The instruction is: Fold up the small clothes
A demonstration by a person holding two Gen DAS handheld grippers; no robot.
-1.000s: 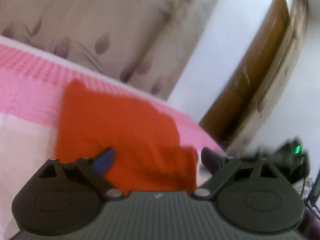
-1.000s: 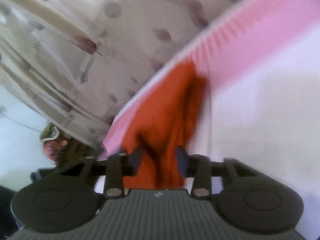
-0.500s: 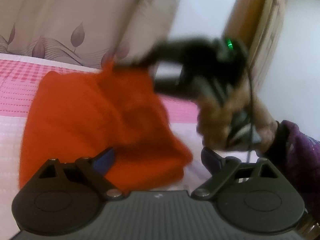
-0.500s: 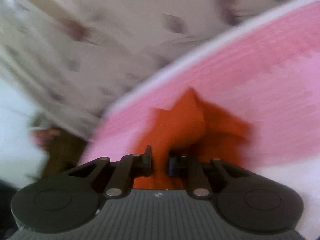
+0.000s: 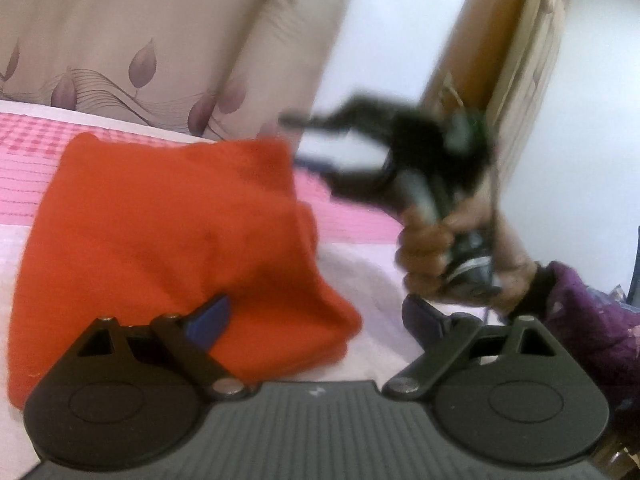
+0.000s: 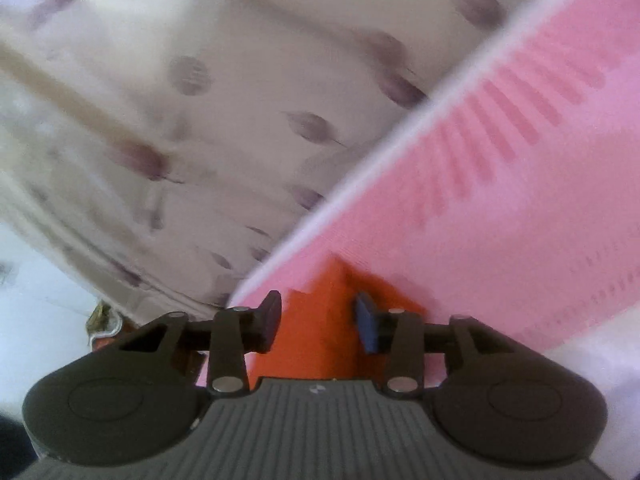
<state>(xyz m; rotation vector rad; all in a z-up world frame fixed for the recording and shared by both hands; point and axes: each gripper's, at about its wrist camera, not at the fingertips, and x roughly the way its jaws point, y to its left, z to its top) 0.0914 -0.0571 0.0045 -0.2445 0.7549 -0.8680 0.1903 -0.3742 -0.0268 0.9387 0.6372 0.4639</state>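
Right gripper (image 6: pixel 318 320) has its jaws spread with nothing pinched, hovering right over the far corner of the orange garment (image 5: pixel 168 240). Left gripper (image 5: pixel 316 318) is wide open too, the cloth's near edge just sitting between its fingers. The garment lies doubled over on the pink bedspread (image 5: pixel 24 168), so I'd guess one fold is done, with maybe another plus some smoothing left.

A beige curtain (image 5: pixel 132 40) printed with purple leaves hangs behind the pink-and-white bed (image 5: pixel 24 168) — beside it a white wall (image 5: pixel 380 32) and, seemingly, a wooden door (image 5: pixel 492 40).
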